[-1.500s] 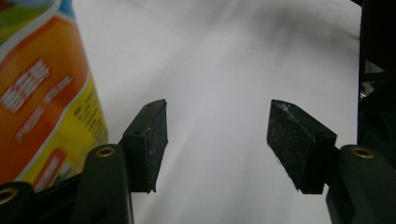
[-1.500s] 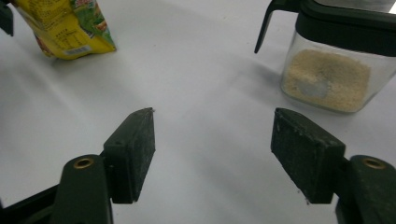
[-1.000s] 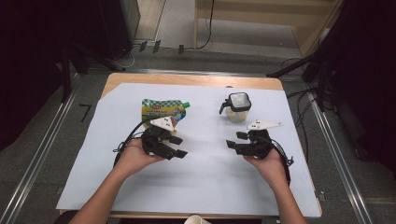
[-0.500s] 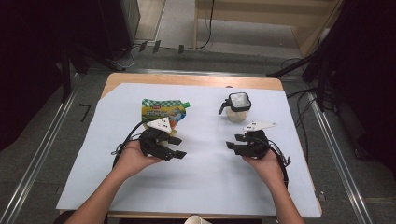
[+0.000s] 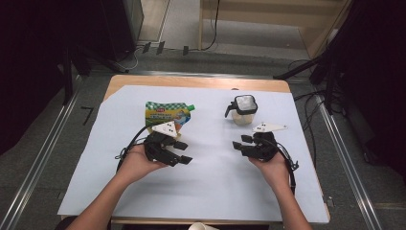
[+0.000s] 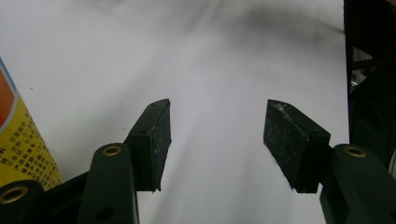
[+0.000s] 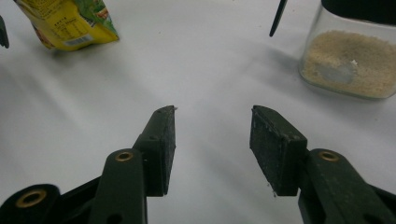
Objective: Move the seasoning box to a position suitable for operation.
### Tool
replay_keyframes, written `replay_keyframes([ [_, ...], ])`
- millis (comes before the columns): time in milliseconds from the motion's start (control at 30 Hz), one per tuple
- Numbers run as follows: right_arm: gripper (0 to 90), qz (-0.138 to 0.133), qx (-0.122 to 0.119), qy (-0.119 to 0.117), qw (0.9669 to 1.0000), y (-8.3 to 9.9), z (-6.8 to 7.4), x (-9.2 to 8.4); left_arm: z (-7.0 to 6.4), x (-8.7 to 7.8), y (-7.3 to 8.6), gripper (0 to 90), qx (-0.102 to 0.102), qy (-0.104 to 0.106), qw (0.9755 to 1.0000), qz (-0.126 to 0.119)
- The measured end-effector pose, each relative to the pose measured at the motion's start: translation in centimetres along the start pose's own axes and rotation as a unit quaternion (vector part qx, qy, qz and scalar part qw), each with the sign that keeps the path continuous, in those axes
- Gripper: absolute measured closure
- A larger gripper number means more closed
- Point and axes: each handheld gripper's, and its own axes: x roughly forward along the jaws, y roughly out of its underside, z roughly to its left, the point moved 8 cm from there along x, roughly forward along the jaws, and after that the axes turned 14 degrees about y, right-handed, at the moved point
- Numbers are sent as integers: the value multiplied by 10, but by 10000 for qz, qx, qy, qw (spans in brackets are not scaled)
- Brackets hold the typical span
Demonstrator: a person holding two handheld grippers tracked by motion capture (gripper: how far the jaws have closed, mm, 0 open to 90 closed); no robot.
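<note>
A white sheet covers most of the wooden desk; a strip of bare wood shows along the far edge. Beyond the desk, cables lie on the grey floor, and metal rails run along both sides.

Pouch — green and yellow, printed, with a spout at its right corner — lies flat at far left of the sheet. The left tool sits just near of it, its grey plate overlapping the pouch's near edge in the high view; whether they touch I cannot tell. In the left gripper view the pouch's yellow side shows at the left edge, outside the jaws.

Jar — clear glass, square dark lid, a black handle on its left — stands upright at far right. Pale grainy contents fill its lower part; the right gripper view shows them settled at the bottom.

Right tool rests near of the jar, apart from it. Its jaws have just been closing, nothing between them — released, over bare sheet. Left tool likewise released, jaws apart with only sheet between.

Nothing stands between either tool and the pouch or jar.
</note>
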Motion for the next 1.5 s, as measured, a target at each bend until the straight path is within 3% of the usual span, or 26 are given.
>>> replay_keyframes([
  [233,481,-142,101,182,9997,-5,-8,0,-2,-1,-1,424,29,1,10000,1],
  [433,394,-127,154,602,9980,-12,-22,5,-5,0,-3,415,103,-16,9999,-1],
  [567,352,-94,382,784,9961,-16,-34,13,-6,0,-3,415,137,-16,9999,12],
  [733,338,-33,412,938,9947,-19,-40,18,-7,-2,-5,415,131,-17,9999,-86],
  [1067,306,-90,619,1198,9908,-35,-60,36,-13,1,-5,415,113,49,9999,-53],
  [1100,260,-61,632,1301,9895,-37,-64,40,-14,1,-4,416,112,54,9999,-50],
  [1267,196,-92,703,1411,9875,-41,-70,46,-16,1,-1,417,83,35,9999,-47],
  [1500,161,-177,741,1524,9854,-44,-72,61,-21,0,2,425,56,-42,9999,-80],
])
